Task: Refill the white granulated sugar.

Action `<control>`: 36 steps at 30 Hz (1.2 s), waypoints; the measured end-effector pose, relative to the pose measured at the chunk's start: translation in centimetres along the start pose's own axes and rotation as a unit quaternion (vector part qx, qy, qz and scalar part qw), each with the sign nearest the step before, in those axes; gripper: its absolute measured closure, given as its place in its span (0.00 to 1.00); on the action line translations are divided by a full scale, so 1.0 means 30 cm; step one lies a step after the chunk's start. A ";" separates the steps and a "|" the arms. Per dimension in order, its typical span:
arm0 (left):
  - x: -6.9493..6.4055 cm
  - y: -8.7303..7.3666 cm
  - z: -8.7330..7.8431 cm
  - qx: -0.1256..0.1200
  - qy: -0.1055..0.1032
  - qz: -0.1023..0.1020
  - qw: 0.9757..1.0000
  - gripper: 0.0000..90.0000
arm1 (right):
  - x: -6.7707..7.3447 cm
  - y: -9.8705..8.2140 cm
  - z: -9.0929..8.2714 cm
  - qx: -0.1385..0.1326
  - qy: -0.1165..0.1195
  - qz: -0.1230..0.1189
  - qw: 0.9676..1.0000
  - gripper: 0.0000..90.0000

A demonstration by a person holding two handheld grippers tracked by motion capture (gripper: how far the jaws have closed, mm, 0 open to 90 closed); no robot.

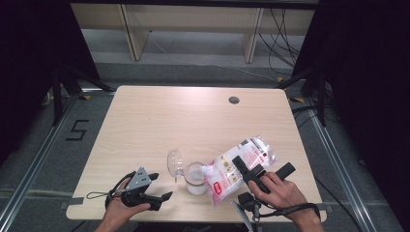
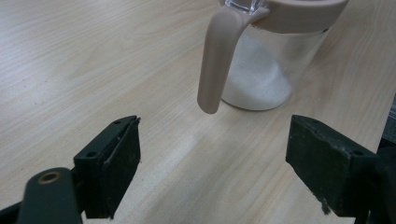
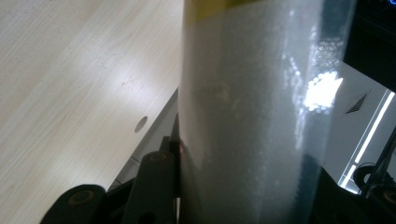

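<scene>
A clear jar point(image 1: 195, 180) with a pinkish rim and handle point(image 2: 215, 60) stands near the table's front edge, partly filled with white granules point(image 2: 256, 74); its hinged lid point(image 1: 174, 163) is flipped open to the left. My right gripper point(image 1: 250, 170) is shut on a clear bag of white granules point(image 1: 239, 165) with red print, tilted so one corner rests at the jar's mouth. In the right gripper view the bag point(image 3: 252, 116) stands between the jaws. My left gripper point(image 1: 159, 186) rests open on the table left of the jar, its jaws wide apart and the jar's handle just ahead of them.
The light wooden table point(image 1: 159, 121) has a round cable hole point(image 1: 234, 100) at the back right. Dark curtains and stands flank both sides, and a wooden shelf frame stands behind on the floor.
</scene>
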State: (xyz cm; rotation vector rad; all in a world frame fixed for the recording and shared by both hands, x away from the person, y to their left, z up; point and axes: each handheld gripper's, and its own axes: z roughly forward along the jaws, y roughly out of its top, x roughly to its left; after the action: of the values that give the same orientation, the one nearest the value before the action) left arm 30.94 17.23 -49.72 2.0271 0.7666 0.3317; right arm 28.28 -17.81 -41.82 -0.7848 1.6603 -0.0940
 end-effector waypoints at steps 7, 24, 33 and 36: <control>0.000 0.000 0.000 -0.002 0.000 -0.002 1.000 0.19 | 0.000 0.000 -0.001 0.000 -0.003 0.001 1.000 0.77; 0.000 0.000 0.001 0.000 0.000 -0.001 1.000 0.19 | 0.000 -0.002 0.000 -0.003 -0.002 0.003 1.000 0.77; 0.000 0.000 0.000 -0.001 0.000 -0.002 1.000 0.19 | -0.001 -0.002 -0.001 -0.002 -0.001 0.002 1.000 0.77; 0.000 0.000 0.000 -0.001 0.000 -0.002 1.000 0.19 | 0.000 -0.002 -0.002 -0.001 -0.003 0.000 1.000 0.77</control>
State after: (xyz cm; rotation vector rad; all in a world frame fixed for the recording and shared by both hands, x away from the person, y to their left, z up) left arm 30.94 17.22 -49.73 2.0225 0.7704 0.3309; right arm 28.25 -17.87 -41.77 -0.7850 1.6557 -0.0908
